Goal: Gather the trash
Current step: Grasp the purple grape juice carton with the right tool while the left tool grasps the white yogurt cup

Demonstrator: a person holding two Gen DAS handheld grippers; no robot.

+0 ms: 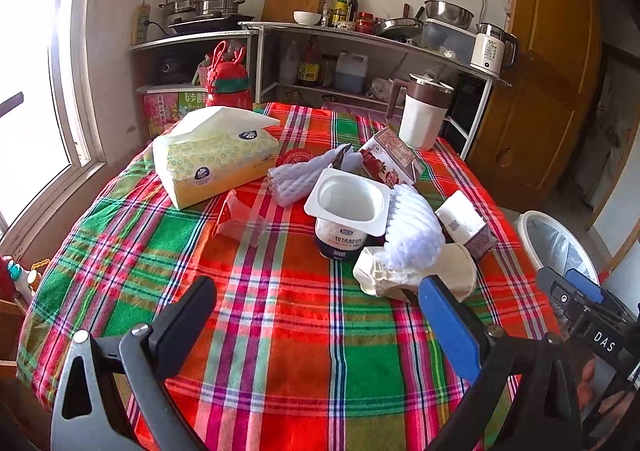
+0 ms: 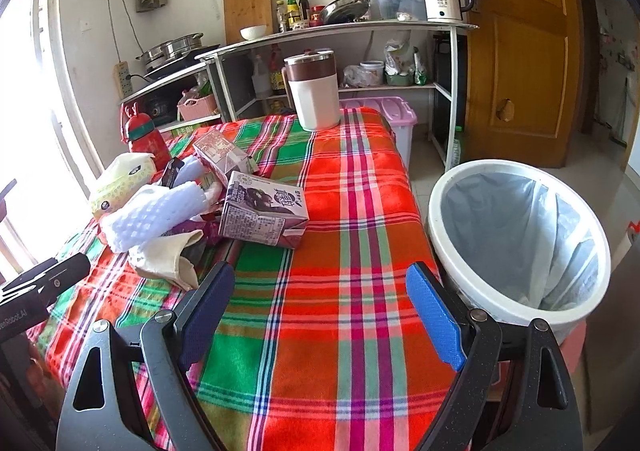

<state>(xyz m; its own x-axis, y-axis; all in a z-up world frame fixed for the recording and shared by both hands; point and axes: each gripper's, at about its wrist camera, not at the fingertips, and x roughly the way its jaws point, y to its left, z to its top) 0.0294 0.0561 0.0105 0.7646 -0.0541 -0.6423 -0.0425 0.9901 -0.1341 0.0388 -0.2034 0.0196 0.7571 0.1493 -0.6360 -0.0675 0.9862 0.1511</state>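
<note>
Trash lies on the plaid table [image 1: 280, 331]: an empty yogurt cup [image 1: 346, 219], white foam nets [image 1: 412, 227], a crumpled paper cup [image 1: 400, 275], a strawberry milk carton [image 1: 394, 161], a purple carton [image 1: 466, 225] and a clear wrapper [image 1: 240, 217]. My left gripper [image 1: 316, 303] is open and empty, just short of the pile. My right gripper [image 2: 320, 287] is open and empty above bare cloth, right of the purple carton [image 2: 264, 213] and left of the white lined bin [image 2: 520, 243]. The bin also shows in the left wrist view [image 1: 556, 243].
A tissue pack [image 1: 216, 159] and a red bottle [image 1: 230, 85] stand at the table's far left, a brown-lidded jug [image 1: 422, 113] at the far edge. Kitchen shelves [image 2: 340, 31], a lilac box [image 2: 392, 119] and a wooden door [image 2: 516, 47] are behind.
</note>
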